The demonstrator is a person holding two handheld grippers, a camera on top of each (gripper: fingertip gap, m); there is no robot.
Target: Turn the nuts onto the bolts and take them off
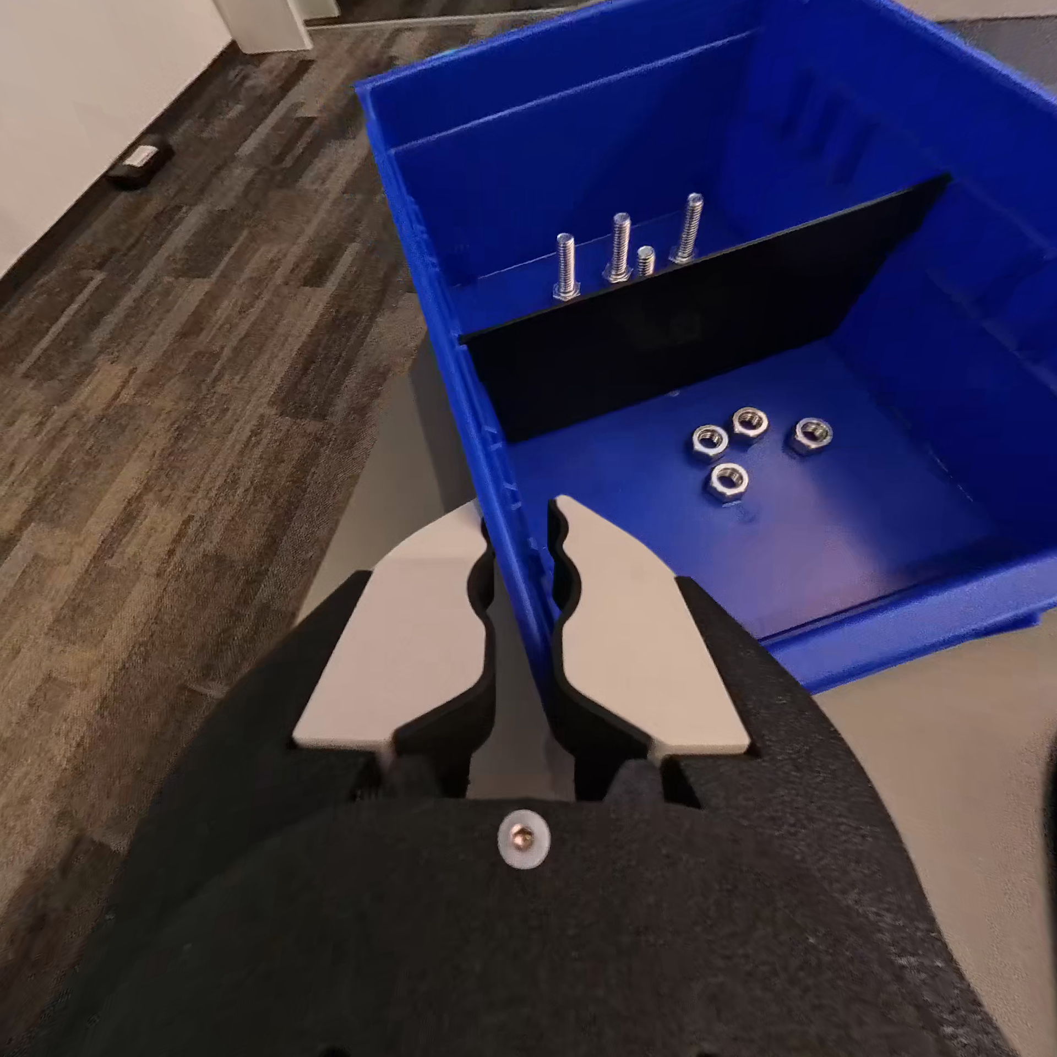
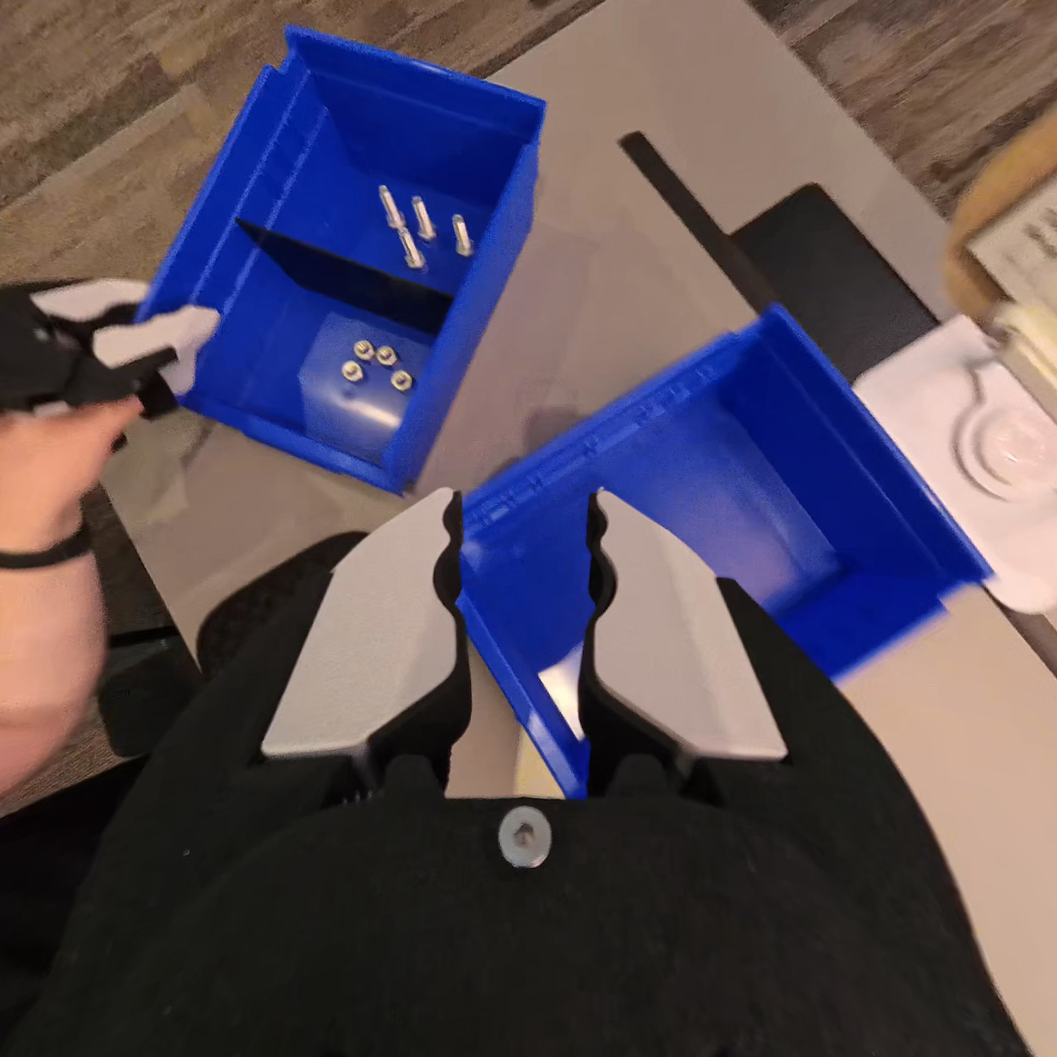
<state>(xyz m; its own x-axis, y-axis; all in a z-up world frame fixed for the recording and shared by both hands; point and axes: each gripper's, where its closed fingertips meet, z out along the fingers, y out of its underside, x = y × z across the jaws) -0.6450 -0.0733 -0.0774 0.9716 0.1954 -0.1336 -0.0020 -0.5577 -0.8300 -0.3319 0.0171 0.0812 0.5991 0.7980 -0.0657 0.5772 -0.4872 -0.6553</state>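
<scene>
Left gripper [image 1: 517, 515] clamps blue bin's [image 1: 629, 131] side wall; nuts [image 1: 743, 446] & upright bolts [image 1: 623, 246] inside, ahead-right. Right gripper [image 2: 523, 503], jaws apart, straddles empty bin's [image 2: 858, 457] wall.

Left wrist view looks close down along its fingers at the divided bin [image 1: 858, 143]. Right wrist view looks down from higher, sharing that bin [image 2: 503, 240] at far left.

Black divider [image 1: 703, 320] splits bin [image 1: 572, 108]: bolts [image 1: 620, 249] crowd far half, nuts [image 1: 738, 452] cluster in near half, bare floor around. Left gripper [image 1: 517, 517] straddles bin wall. Second bin [image 2: 892, 457] seems empty, though blurred.
</scene>
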